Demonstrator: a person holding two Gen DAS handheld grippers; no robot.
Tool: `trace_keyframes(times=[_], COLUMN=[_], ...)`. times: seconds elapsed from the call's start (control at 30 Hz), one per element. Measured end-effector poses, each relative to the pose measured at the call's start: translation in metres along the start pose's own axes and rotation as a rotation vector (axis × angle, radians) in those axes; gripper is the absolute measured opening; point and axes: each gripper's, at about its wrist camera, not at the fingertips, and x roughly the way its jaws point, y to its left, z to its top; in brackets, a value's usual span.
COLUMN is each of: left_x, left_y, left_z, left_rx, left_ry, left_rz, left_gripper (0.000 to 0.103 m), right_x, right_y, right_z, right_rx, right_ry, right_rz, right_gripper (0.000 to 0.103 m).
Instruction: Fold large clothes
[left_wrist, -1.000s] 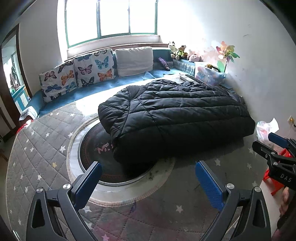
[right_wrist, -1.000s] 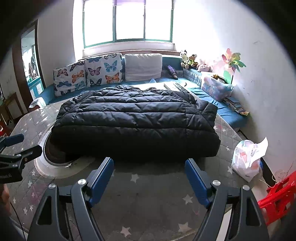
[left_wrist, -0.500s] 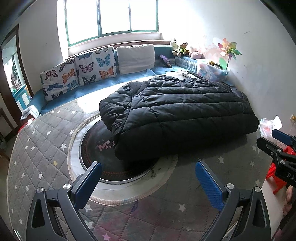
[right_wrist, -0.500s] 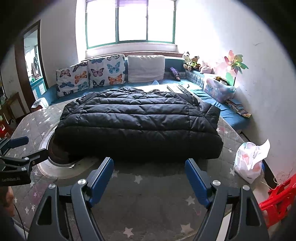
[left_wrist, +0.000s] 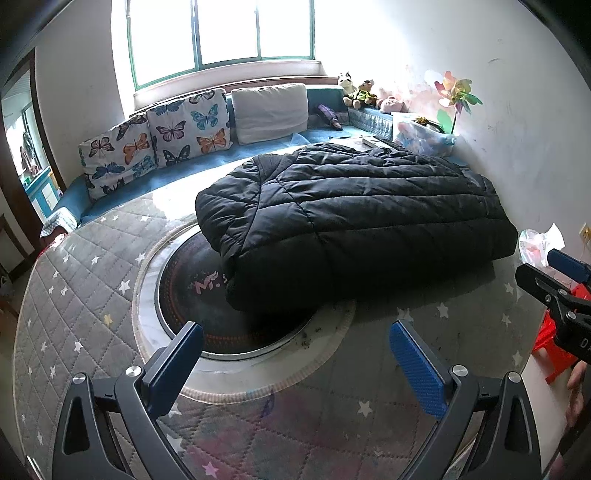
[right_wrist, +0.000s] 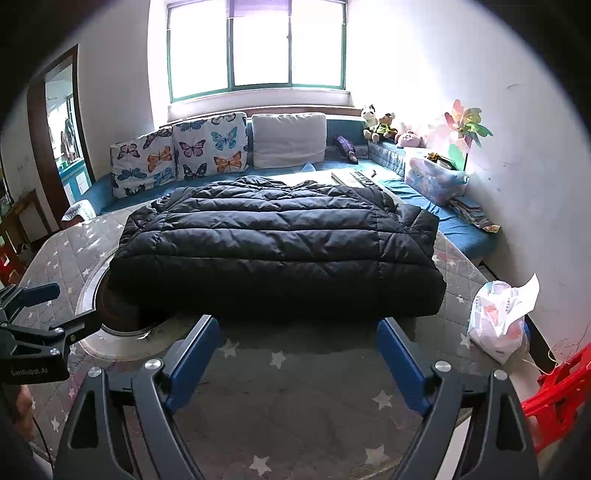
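A black puffer jacket (left_wrist: 351, 221) lies folded in a thick rectangle on the round table with the grey star-quilted cover (left_wrist: 74, 280). Part of it rests over the dark glass turntable (left_wrist: 192, 295). My left gripper (left_wrist: 295, 332) hovers open over the table's near side, short of the jacket's left corner, with nothing between its fingers. My right gripper (right_wrist: 297, 326) faces the jacket (right_wrist: 277, 251) at its long near edge; its jaws are opening and hold nothing. Each gripper shows at the edge of the other's view: the right gripper (left_wrist: 554, 280) and the left gripper (right_wrist: 37, 314).
A blue bench with butterfly cushions (right_wrist: 184, 155) and a white cushion (right_wrist: 288, 140) runs behind the table. A white plastic bag (right_wrist: 498, 317) and a red stool (right_wrist: 557, 391) stand at the right. A clear storage box (right_wrist: 436, 181), pinwheel and soft toys line the right wall.
The right gripper's fingers have spread a little wider. The left wrist view has shifted slightly, so the jacket sits a bit further right. The jacket itself has not moved.
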Motion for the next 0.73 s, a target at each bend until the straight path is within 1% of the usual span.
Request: trace_keyframes(times=[0.2, 0.53, 0.73], left_x=[0.002, 0.001, -0.004], left_y=[-0.003, -0.007, -0.011], left_z=[-0.002, -0.003, -0.003], left_rx=[0.008, 0.004, 0.024], left_ry=[0.005, 0.007, -0.019], left_rz=[-0.001, -0.029, -0.03], left_gripper=[0.103, 0.103, 0.103], right_x=[0.0, 0.001, 0.001], right_y=[0.003, 0.003, 0.004], right_z=[-0.001, -0.001, -0.001], right_rx=[-0.002, -0.004, -0.008], right_ry=[0.002, 0.001, 0.001], right_rz=[-0.003, -0.006, -0.003], right_gripper=[0.096, 0.096, 0.096])
